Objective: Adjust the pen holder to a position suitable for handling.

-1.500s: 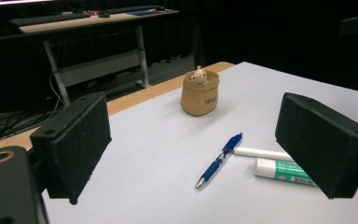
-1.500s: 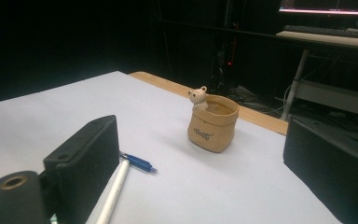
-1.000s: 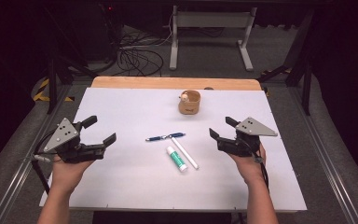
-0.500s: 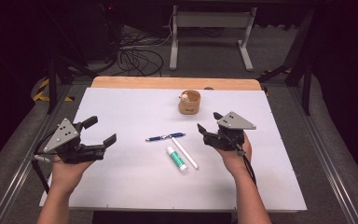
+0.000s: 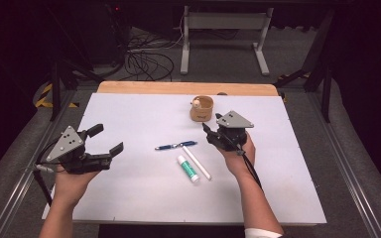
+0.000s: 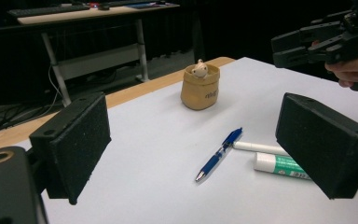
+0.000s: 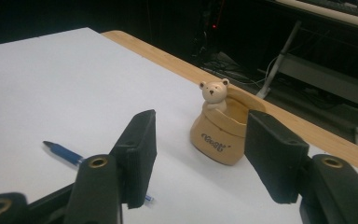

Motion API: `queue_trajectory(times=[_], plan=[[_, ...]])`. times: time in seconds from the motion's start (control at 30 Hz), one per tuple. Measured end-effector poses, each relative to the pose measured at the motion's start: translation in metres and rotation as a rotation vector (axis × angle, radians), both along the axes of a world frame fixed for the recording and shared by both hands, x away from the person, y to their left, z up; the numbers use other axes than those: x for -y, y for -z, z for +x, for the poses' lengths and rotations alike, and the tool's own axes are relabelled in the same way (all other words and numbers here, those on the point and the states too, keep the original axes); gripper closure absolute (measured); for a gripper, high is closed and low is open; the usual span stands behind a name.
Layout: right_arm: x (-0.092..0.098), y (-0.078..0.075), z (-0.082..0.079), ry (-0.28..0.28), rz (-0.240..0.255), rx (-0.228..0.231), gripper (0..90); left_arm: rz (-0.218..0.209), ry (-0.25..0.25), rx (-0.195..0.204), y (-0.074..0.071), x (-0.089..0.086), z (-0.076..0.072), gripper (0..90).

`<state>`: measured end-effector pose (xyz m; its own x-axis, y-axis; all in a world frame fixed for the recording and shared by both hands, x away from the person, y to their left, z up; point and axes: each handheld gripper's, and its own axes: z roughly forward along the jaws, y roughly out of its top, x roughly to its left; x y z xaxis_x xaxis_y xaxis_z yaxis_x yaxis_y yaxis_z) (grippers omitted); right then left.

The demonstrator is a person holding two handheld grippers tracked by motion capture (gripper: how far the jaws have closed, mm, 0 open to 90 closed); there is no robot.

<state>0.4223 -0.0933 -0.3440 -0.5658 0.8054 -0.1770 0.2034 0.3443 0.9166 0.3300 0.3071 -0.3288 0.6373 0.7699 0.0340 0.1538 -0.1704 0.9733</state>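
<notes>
My right gripper [image 5: 213, 135] has slid left across the table [image 5: 129, 114] since a second ago; its jaws have just been closing but stand apart on nothing, near the tan cup [image 5: 201, 108]. A small bear figure [image 7: 214, 93] sits inside; the cup's lettering is unreadable. My left gripper [image 5: 105, 140] hangs open. The blue pen [image 5: 175, 146] lies between the grippers.

On the counter [image 5: 129, 198], the pen [image 5: 175, 146] lies near the middle, the glue stick [image 5: 187, 168] and marker [image 5: 196, 162] side by side just before it, the bear-shaped holder [image 5: 201, 108] behind them.
</notes>
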Motion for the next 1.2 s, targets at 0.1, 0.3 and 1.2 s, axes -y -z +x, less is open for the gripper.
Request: queue_trajectory(times=[0.1, 0.3, 1.2], plan=[[-0.002, 0.003, 0.005, 0.010, -0.008, 0.004, 46.8, 0.008, 0.000, -0.005, 0.000, 0.000, 0.000, 10.6], [-0.008, 0.007, 0.014, 0.023, -0.025, 0.018, 47.6, 0.006, -0.002, -0.005, 0.001, 0.001, 0.001, 10.5], [-0.053, 0.018, 0.073, 0.047, -0.155, 0.044, 49.4, 0.004, -0.003, -0.019, 0.004, -0.002, 0.003, 10.6]])
